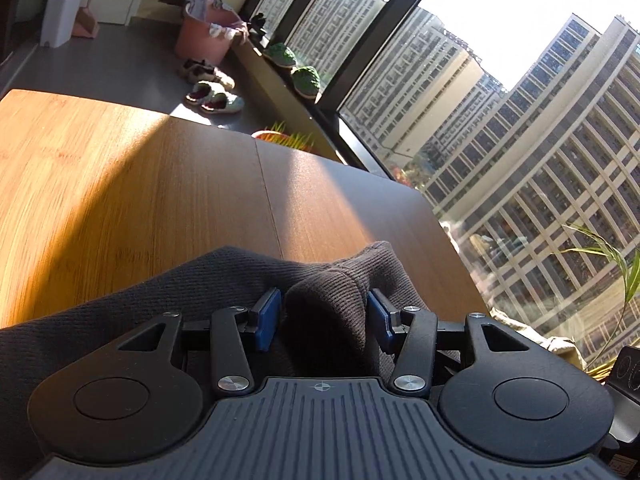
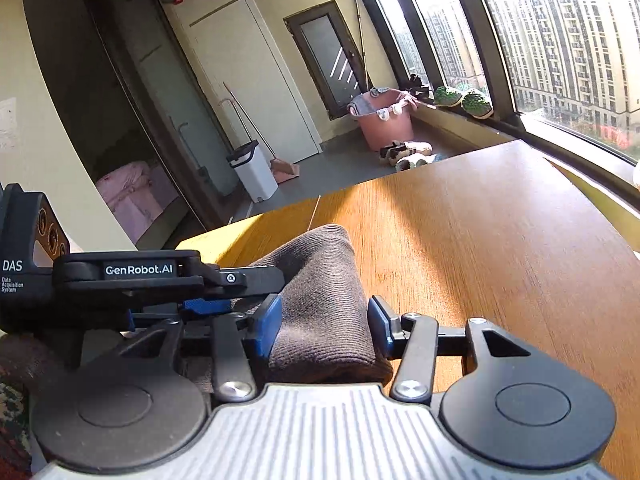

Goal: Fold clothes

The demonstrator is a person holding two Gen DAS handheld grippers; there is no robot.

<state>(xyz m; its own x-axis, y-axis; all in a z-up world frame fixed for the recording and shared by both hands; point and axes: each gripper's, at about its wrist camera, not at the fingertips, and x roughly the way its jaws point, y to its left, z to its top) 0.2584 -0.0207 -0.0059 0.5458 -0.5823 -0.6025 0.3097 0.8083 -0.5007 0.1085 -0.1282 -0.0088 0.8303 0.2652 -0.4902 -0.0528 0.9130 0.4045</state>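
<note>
A dark brown knitted garment (image 1: 168, 296) lies bunched on the wooden table (image 1: 120, 200) at its near side. My left gripper (image 1: 324, 316) is open, with a loose ridge of the knit rising between its blue pads (image 1: 267, 314); the fabric looks unpinched. In the right wrist view a rolled fold of the same garment (image 2: 320, 308) sits between the blue pads of my right gripper (image 2: 324, 324), which stands open around it. The left gripper (image 2: 224, 292) shows side-on just to the left, close beside the right one. The rest of the garment is hidden under both tools.
Beyond the garment the table (image 2: 500, 248) runs bare to its far edge. On the floor past it are several shoes (image 1: 212, 88), a pink bucket (image 1: 204, 36) and a white bin (image 1: 60, 12). A window ledge (image 1: 280, 80) with green shoes and a potted plant (image 1: 280, 136) runs along the right.
</note>
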